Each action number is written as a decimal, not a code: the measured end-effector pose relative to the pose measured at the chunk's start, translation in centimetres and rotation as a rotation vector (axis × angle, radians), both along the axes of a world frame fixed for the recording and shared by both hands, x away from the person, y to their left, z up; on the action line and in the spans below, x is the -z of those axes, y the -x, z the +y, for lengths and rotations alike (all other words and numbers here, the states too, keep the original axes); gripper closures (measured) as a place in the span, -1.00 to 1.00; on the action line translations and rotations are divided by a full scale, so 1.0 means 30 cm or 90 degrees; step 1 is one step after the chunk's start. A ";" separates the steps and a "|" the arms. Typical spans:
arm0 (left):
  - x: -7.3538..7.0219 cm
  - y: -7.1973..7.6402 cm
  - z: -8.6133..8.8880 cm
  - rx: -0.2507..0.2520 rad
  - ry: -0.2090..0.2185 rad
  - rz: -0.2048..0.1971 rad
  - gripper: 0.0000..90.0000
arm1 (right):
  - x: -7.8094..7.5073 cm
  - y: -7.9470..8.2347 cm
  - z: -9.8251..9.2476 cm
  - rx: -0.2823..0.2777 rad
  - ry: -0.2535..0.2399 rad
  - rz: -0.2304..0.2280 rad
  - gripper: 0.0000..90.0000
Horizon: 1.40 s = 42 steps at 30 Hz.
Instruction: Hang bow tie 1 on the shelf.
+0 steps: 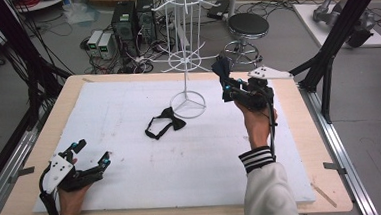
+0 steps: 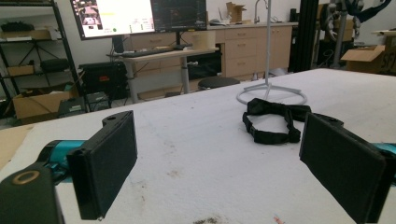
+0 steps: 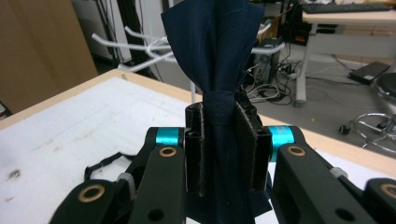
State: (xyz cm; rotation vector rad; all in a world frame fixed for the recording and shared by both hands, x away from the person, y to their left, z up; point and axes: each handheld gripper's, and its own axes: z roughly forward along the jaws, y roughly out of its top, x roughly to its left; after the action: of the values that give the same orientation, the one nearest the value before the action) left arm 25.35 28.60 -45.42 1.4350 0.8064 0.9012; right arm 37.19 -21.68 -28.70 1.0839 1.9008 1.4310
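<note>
Here, writing: none legible; the monitor beyond the table in the left gripper view is too blurred to read.
Count, bow ties: two, one dark navy bow tie (image 3: 219,56) and one black bow tie (image 1: 165,123).
Count, stands: one white wire display stand (image 1: 185,52), with tiers of hooks and a ring base.
Count, grippers: two, each in one hand.
Navy bow tie, look: dark blue cloth, pinched at its knot, one wing fanning up above the jaws, the rest hanging below them.
Navy bow tie, place: held up in the air just right of the stand's lower ring of hooks.
Right gripper (image 1: 225,85): jaws narrow, clamped on the navy bow tie's knot.
Black bow tie, place: flat on the white board (image 1: 133,181), just left of the stand's base, strap looped beside it.
Left gripper (image 1: 92,153): jaws wide, nothing between them; low on the board, well left of the stand, near the front edge.
</note>
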 end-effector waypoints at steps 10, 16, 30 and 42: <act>0.000 0.000 0.000 0.000 0.001 0.000 -0.74 | -0.042 -0.027 0.015 0.017 0.008 -0.017 0.66; 0.000 0.000 0.001 0.000 0.001 0.001 -0.74 | -0.069 -0.042 0.039 0.010 0.013 -0.027 0.66; 0.000 0.000 0.001 0.001 0.003 0.001 -0.74 | -0.092 -0.074 0.101 0.006 0.034 -0.039 0.66; 0.000 0.000 0.001 0.001 0.004 0.001 -0.74 | -0.086 -0.084 0.120 0.003 0.031 -0.036 0.66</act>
State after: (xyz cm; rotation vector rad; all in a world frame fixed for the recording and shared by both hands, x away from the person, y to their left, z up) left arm 25.35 28.62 -45.43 1.4299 0.8084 0.8956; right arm 39.71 -18.09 -26.13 1.0145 1.8825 1.3908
